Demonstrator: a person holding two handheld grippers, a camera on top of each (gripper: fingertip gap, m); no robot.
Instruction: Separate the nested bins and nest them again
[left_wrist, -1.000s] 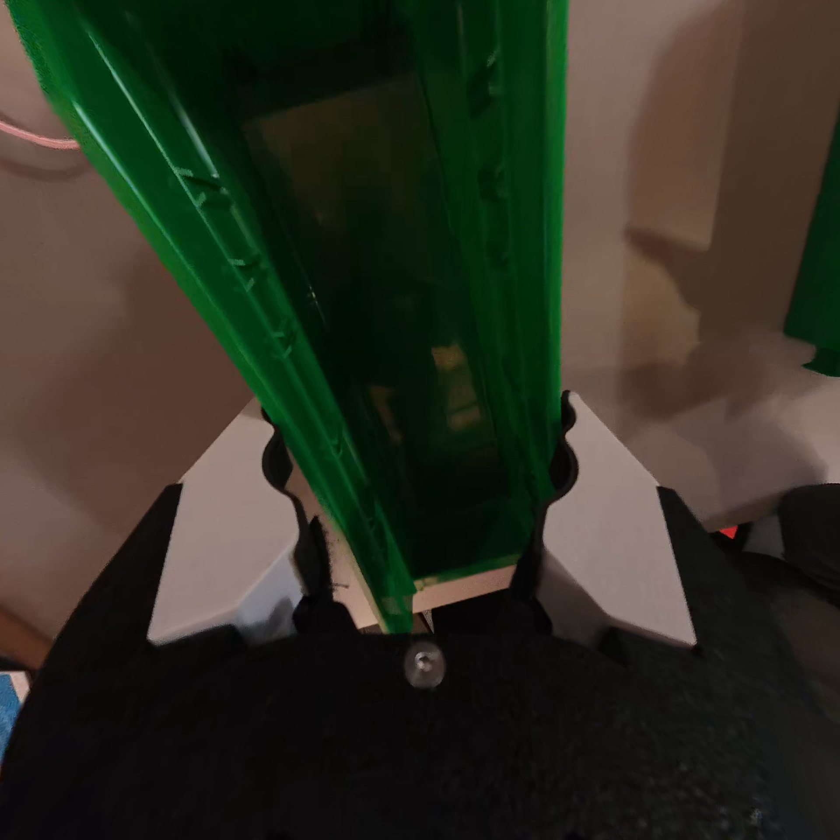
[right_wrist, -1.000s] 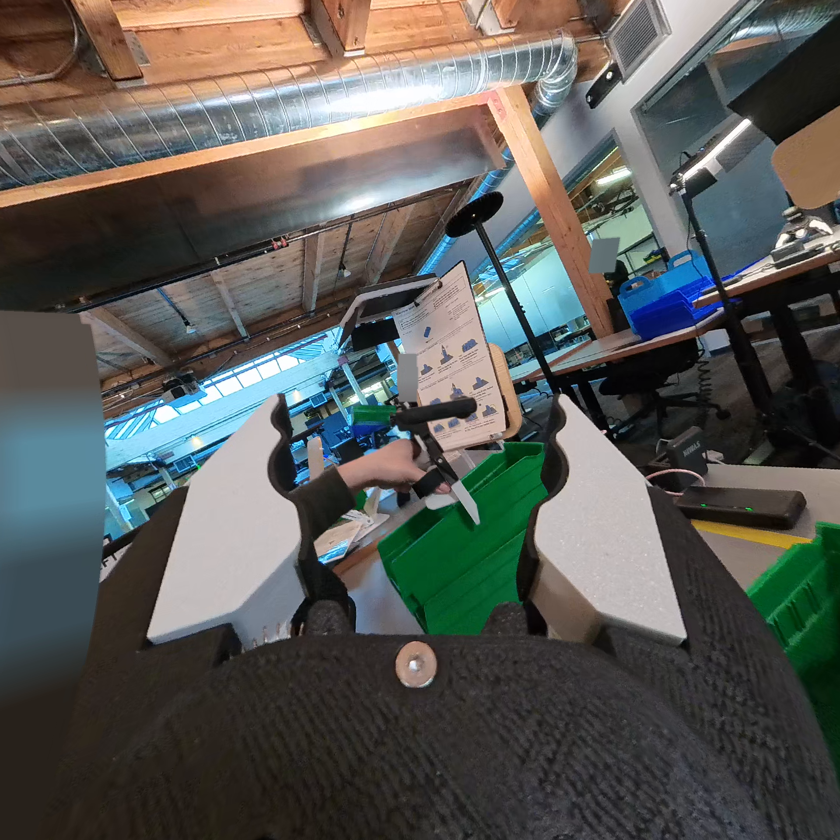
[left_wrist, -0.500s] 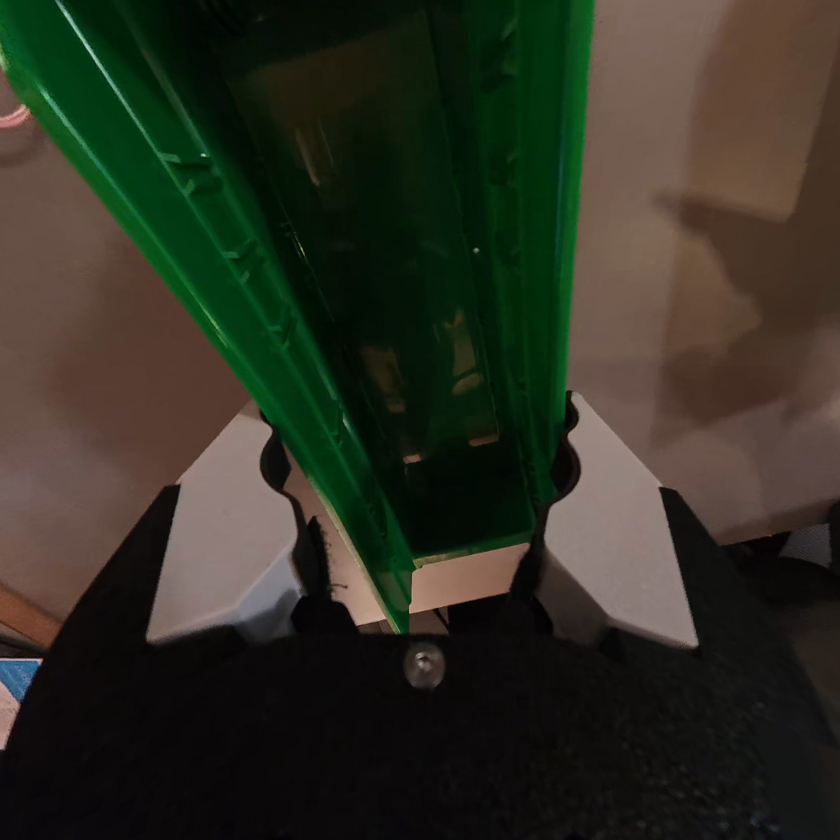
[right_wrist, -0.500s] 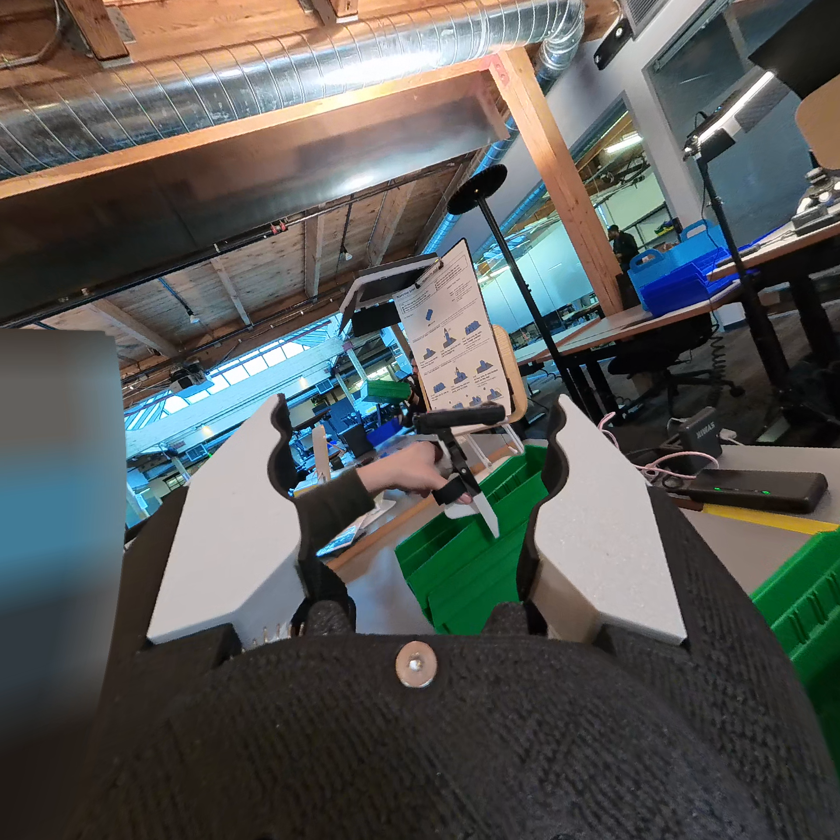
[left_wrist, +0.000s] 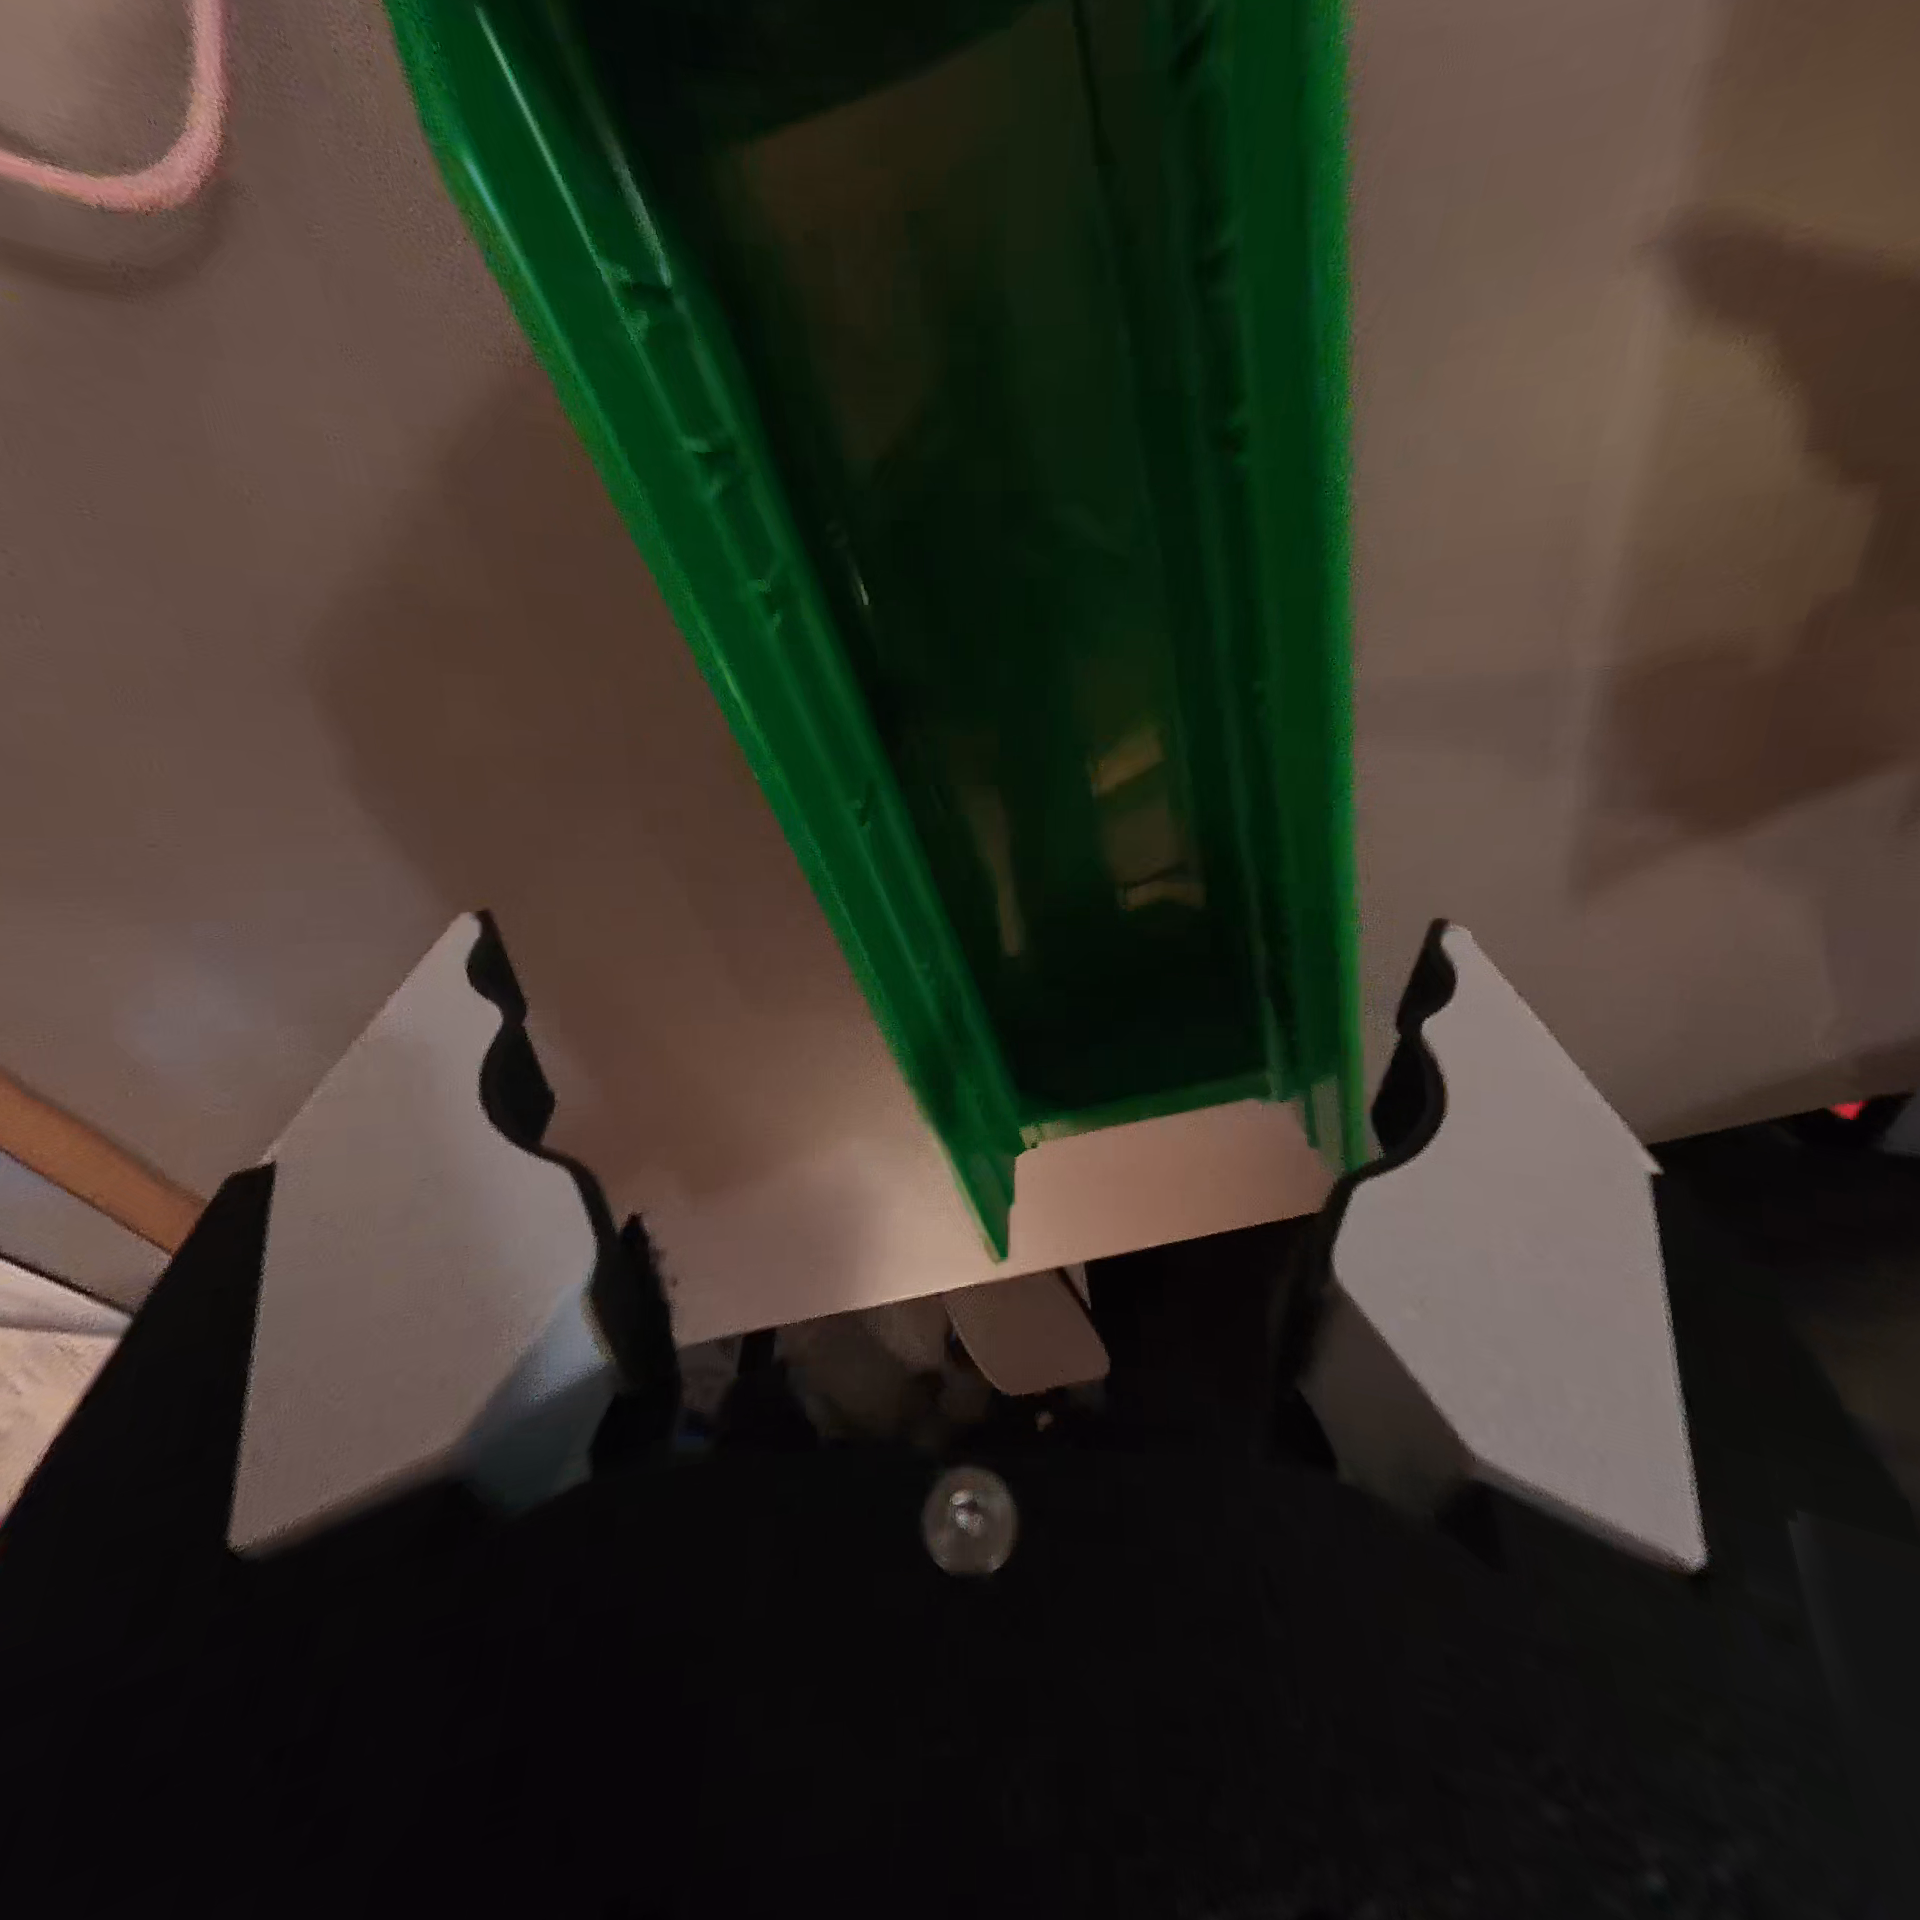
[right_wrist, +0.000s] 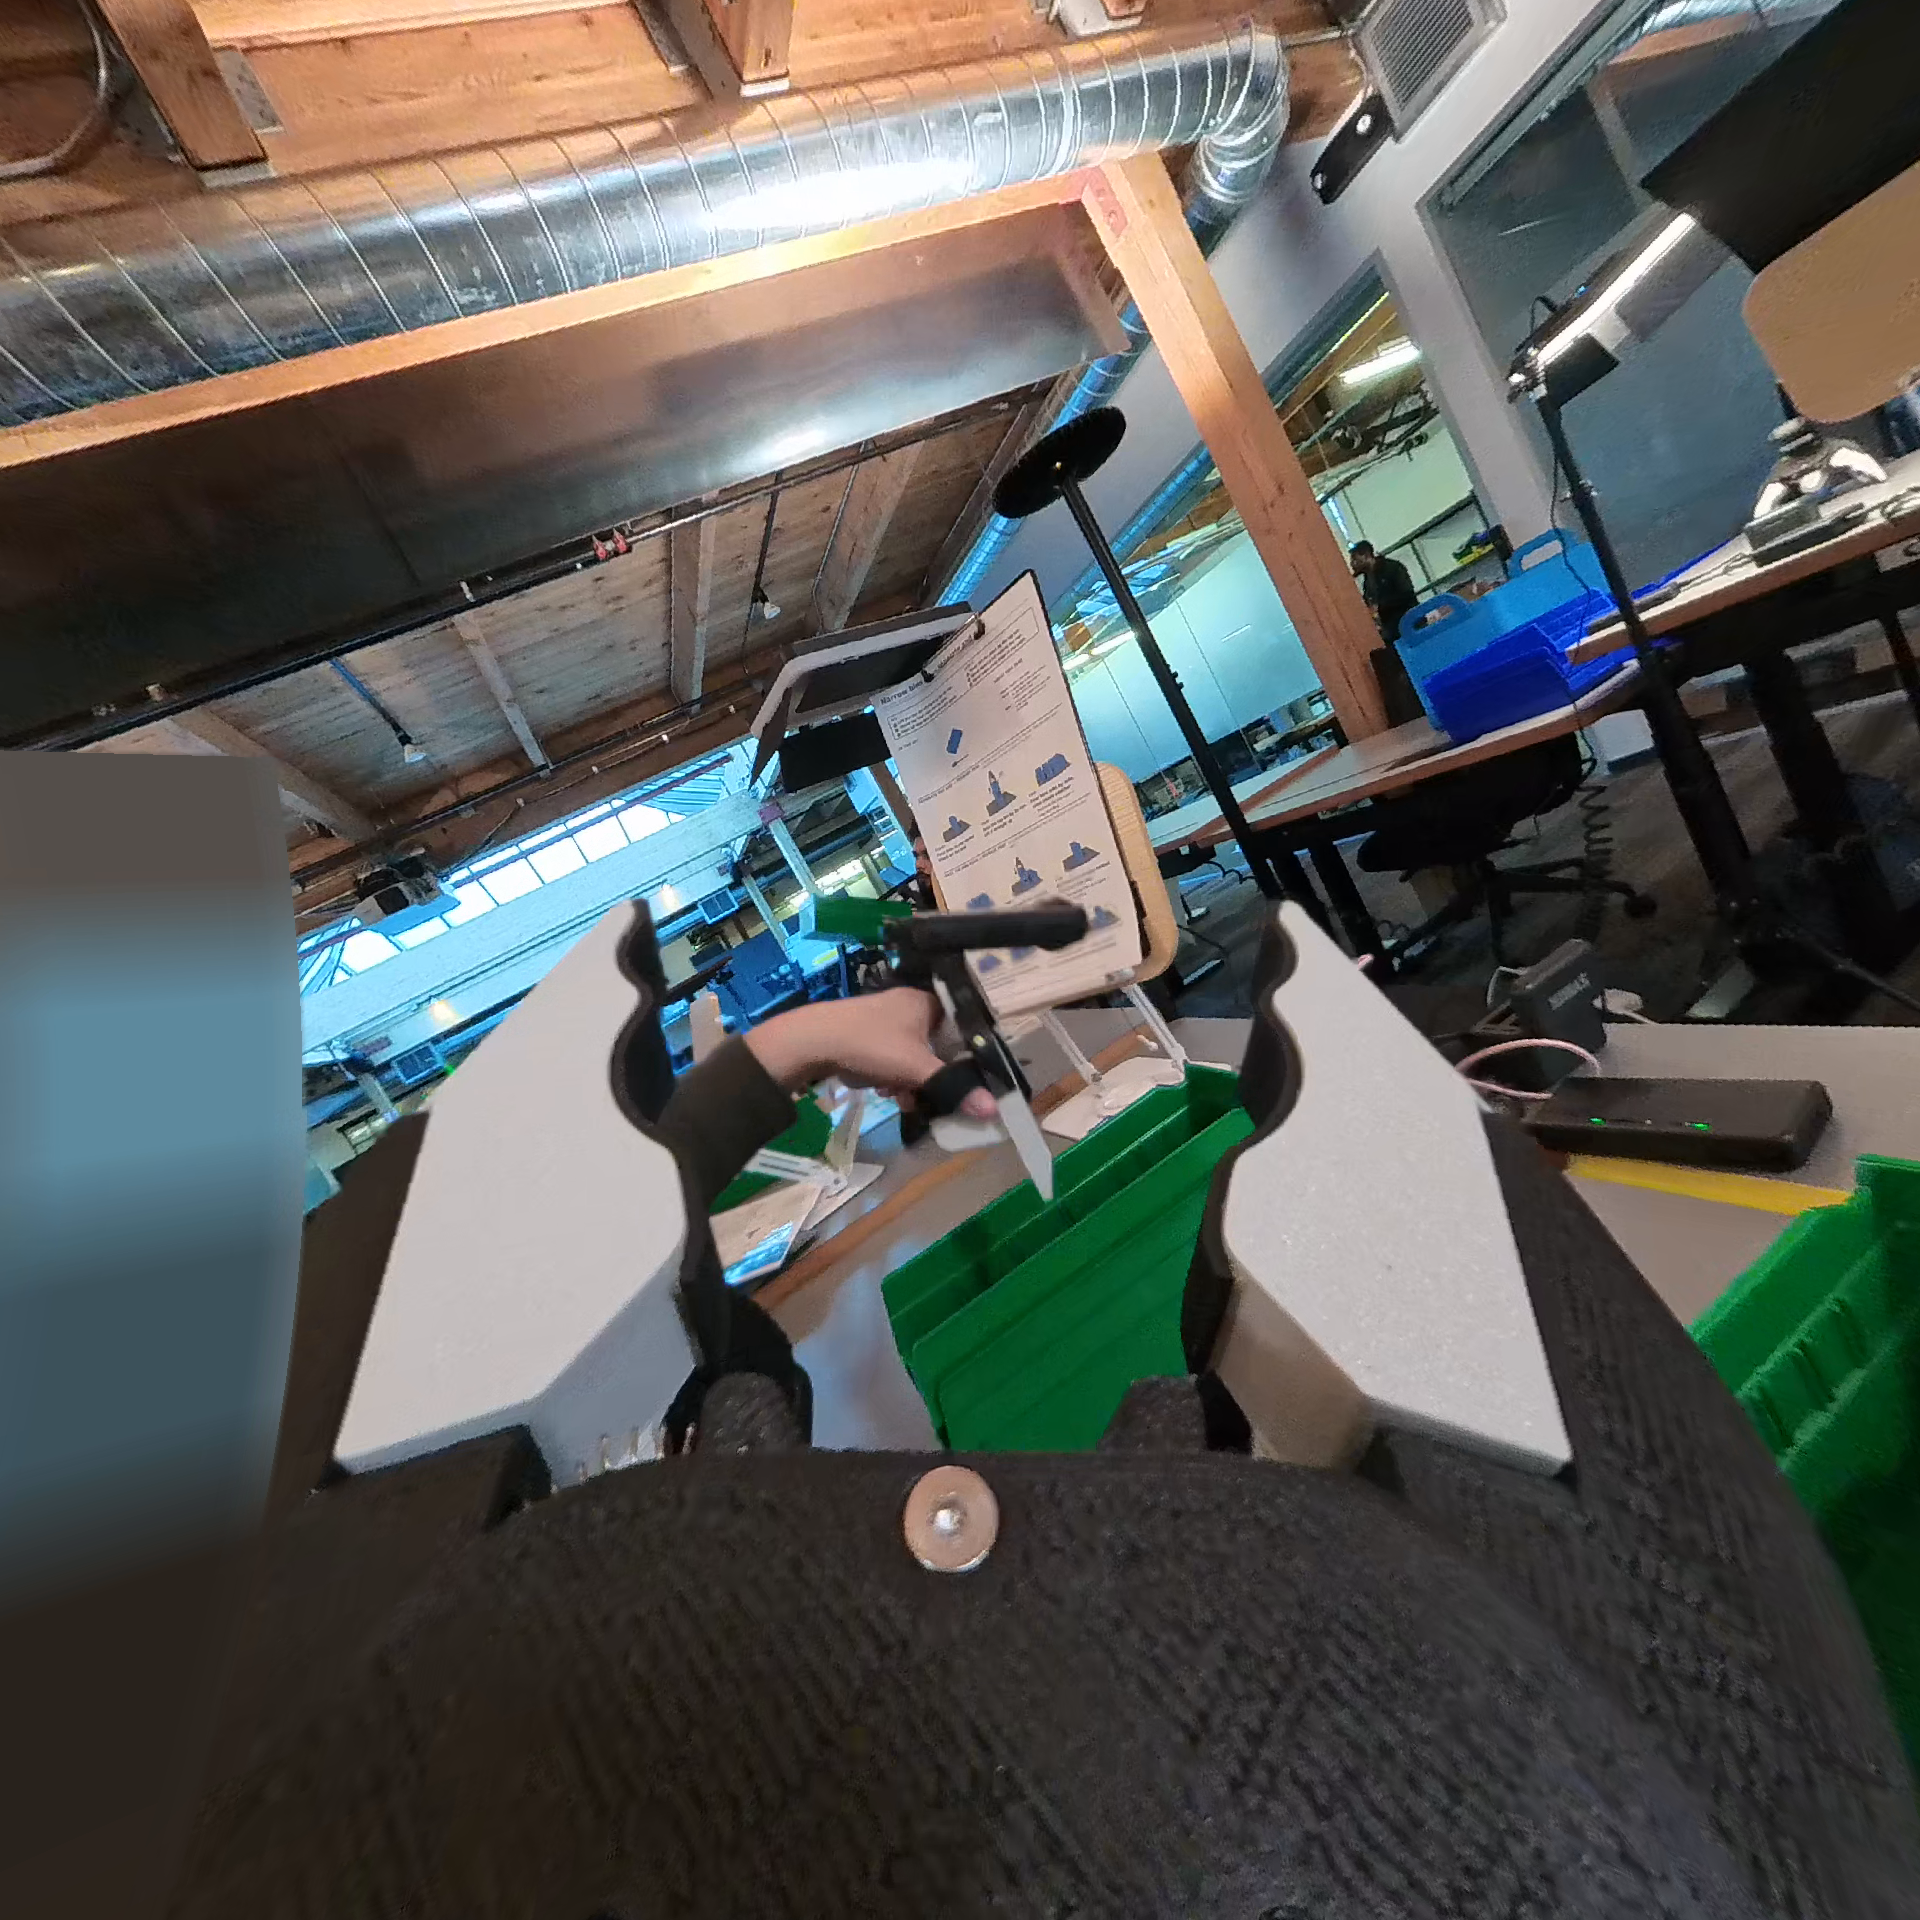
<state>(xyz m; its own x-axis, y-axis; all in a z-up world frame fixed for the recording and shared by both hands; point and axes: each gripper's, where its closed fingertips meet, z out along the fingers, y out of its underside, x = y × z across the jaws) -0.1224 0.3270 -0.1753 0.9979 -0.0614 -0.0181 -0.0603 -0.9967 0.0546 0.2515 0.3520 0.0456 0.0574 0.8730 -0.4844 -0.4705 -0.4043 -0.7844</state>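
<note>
A narrow green bin (left_wrist: 1039, 623) lies on the pale table (left_wrist: 260, 623) and runs away from me between the fingers of my left gripper (left_wrist: 958, 928). That gripper is open wide. Its right finger (left_wrist: 1475, 1195) is close beside the bin's right wall; its left finger (left_wrist: 416, 1195) stands well clear. In the right wrist view, a hand holds the left gripper (right_wrist: 1013, 1143) just above the same green bin (right_wrist: 1049, 1299). My right gripper (right_wrist: 958, 914) is open and empty, raised and tilted upward. A second green bin (right_wrist: 1829, 1382) sits at the right edge.
A pink cable (left_wrist: 156, 187) loops on the table at the far left. A black power bank (right_wrist: 1683, 1117) and a yellow tape line (right_wrist: 1704, 1184) lie behind the second bin. An instruction sheet on a stand (right_wrist: 997, 831) rises behind the first bin.
My left gripper was shut on the green bin; its jaws have now spread apart and let it go. The right gripper stays open and has barely moved.
</note>
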